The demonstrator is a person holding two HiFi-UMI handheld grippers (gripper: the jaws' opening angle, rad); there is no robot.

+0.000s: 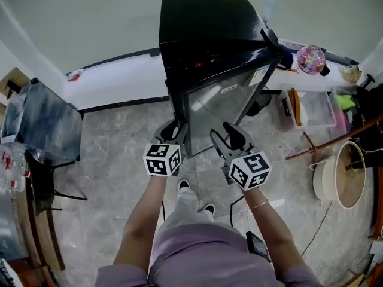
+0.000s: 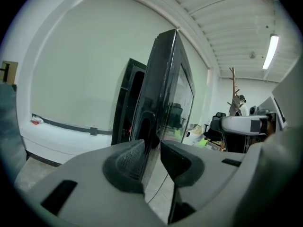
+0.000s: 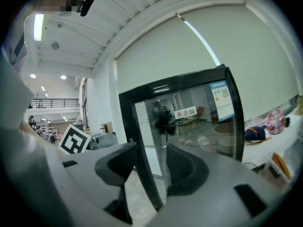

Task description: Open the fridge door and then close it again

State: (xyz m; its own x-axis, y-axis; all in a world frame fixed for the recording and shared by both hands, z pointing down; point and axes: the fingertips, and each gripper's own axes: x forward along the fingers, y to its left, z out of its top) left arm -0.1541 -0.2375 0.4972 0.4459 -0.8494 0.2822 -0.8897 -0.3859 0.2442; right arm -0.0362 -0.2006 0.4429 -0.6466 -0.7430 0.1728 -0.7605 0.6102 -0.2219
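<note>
A black fridge (image 1: 203,23) stands against the wall with its glass door (image 1: 221,100) swung out toward me. My left gripper (image 1: 172,130) is at the door's free left edge. In the left gripper view I look along that door edge (image 2: 165,89), and it lines up with the narrow gap of the left gripper (image 2: 152,150); I see no pad pressing on it. My right gripper (image 1: 226,137) is in front of the glass. In the right gripper view the door's black frame (image 3: 137,141) runs down through the wide gap of the right gripper (image 3: 151,160), untouched.
A dark chair (image 1: 45,118) stands at the left. A low white ledge (image 1: 119,79) runs along the wall. At the right are a clear plastic box (image 1: 314,109), a pink ball (image 1: 311,58) and a round wooden hoop (image 1: 341,175). My feet (image 1: 194,196) are just behind the door.
</note>
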